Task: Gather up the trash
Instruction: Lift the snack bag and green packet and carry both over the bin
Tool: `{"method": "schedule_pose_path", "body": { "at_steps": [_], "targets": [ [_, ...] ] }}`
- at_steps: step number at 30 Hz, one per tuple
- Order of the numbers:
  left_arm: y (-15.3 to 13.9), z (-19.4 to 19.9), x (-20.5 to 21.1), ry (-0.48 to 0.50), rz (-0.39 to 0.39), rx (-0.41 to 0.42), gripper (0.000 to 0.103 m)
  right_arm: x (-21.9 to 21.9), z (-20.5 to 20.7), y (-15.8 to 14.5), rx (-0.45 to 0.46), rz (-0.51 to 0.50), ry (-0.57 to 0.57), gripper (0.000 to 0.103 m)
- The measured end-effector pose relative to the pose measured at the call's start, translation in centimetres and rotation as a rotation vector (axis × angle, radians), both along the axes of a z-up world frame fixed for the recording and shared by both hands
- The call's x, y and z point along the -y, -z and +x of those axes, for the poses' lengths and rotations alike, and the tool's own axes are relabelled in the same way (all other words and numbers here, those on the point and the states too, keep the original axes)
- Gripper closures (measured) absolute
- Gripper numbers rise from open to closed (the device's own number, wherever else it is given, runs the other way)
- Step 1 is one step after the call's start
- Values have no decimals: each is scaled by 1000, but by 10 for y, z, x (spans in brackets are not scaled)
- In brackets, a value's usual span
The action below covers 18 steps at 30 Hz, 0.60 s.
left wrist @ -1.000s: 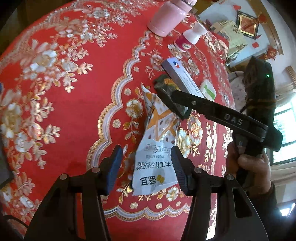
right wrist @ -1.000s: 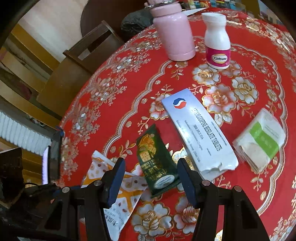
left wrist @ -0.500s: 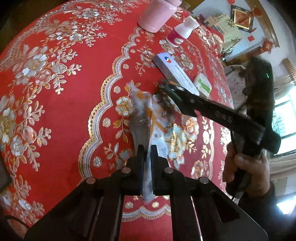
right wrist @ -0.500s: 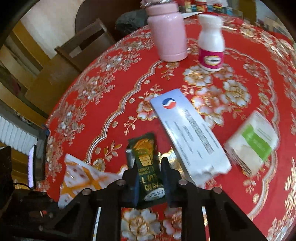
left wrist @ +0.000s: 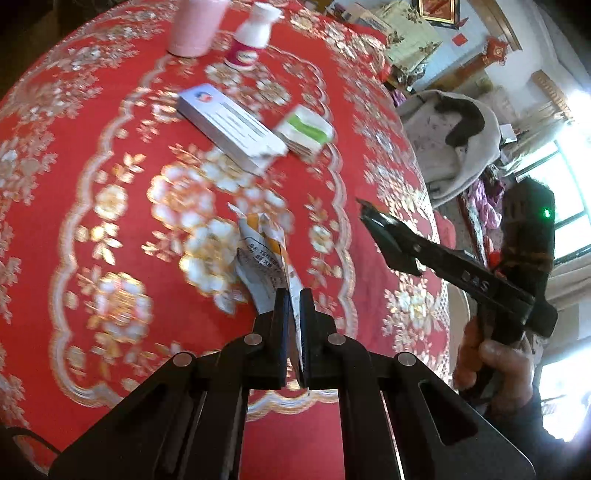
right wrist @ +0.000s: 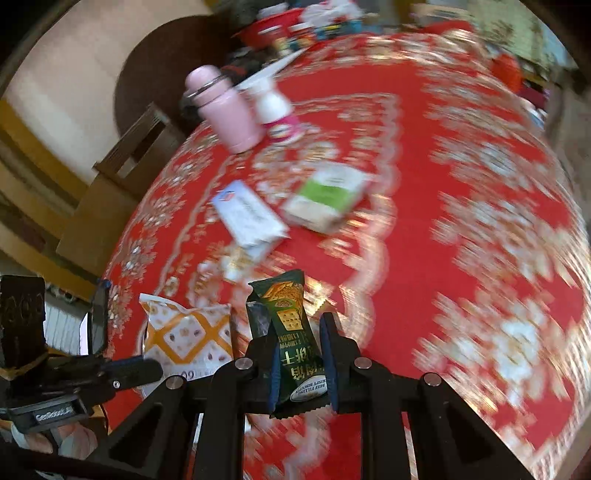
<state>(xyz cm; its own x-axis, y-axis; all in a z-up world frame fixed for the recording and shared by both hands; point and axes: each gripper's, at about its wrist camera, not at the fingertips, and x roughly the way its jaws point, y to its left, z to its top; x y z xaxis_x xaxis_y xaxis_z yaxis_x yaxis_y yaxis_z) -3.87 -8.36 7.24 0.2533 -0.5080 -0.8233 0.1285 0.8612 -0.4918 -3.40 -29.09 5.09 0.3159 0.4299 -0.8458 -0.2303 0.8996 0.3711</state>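
Orange-white wrapper point(left wrist: 267, 258) was pinched flat in the left gripper point(left wrist: 291, 317), jaws closed tight on it, lifted off the red tablecloth point(left wrist: 92, 229). Green biscuit packet point(right wrist: 291, 332) stood clamped in the right gripper point(right wrist: 301, 354), jaws closed on its sides. At 11 o'clock lay a white box point(right wrist: 249, 216), tissue pack point(right wrist: 327, 197), and pink flask point(right wrist: 225, 110).

Your pink bottle point(left wrist: 195, 27) is cut off by the top edge in the left wrist view, cap unseen. Motion blur smears the red tablecloth point(right wrist: 480, 221) and the print on the white box point(right wrist: 249, 216), unreadable. The green wrapper point(right wrist: 291, 339) hides its lower sides behind your right gripper point(right wrist: 301, 363) fingers point(right wrist: 274, 369)
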Motion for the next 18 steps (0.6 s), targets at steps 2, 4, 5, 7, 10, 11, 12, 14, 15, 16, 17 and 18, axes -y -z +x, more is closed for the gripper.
{"method": "schedule_pose_path", "body": {
  "at_steps": [2,4,5,7,10,11,12,14,15,16,17,18],
  "targets": [
    [4,-1,6,-6,9,-22,99,22,-11,-2,-11,5,32,85],
    [11,-2,7,-17,-8,-56,98,35,-21,-3,-9,-3,45,85],
    [14,-2,8,-23,-20,-65,98,40,-25,-4,-9,-3,52,85],
    [17,-3,10,-39,-37,-65,84,49,-31,-2,-16,-2,62,85],
    [25,-2,11,-90,-80,-79,55,58,-38,2,-33,2,74,85],
    [28,-1,12,-100,-94,-85,55,60,-40,3,-36,1,73,85],
    [30,1,13,-106,-100,-86,55,61,-42,3,-35,-2,73,85],
    [35,5,17,-124,-90,-78,55,64,-45,4,-38,-3,75,85],
    [36,6,20,-121,-78,-74,56,66,-46,4,-41,-2,77,85],
    [37,8,24,-113,-65,-70,58,68,-48,5,-41,-2,79,85],
    [39,10,29,-104,-48,-67,82,69,-49,5,-41,-4,81,85],
    [40,10,35,-87,-22,-71,98,71,-51,4,-39,-5,85,85]
  ]
}}
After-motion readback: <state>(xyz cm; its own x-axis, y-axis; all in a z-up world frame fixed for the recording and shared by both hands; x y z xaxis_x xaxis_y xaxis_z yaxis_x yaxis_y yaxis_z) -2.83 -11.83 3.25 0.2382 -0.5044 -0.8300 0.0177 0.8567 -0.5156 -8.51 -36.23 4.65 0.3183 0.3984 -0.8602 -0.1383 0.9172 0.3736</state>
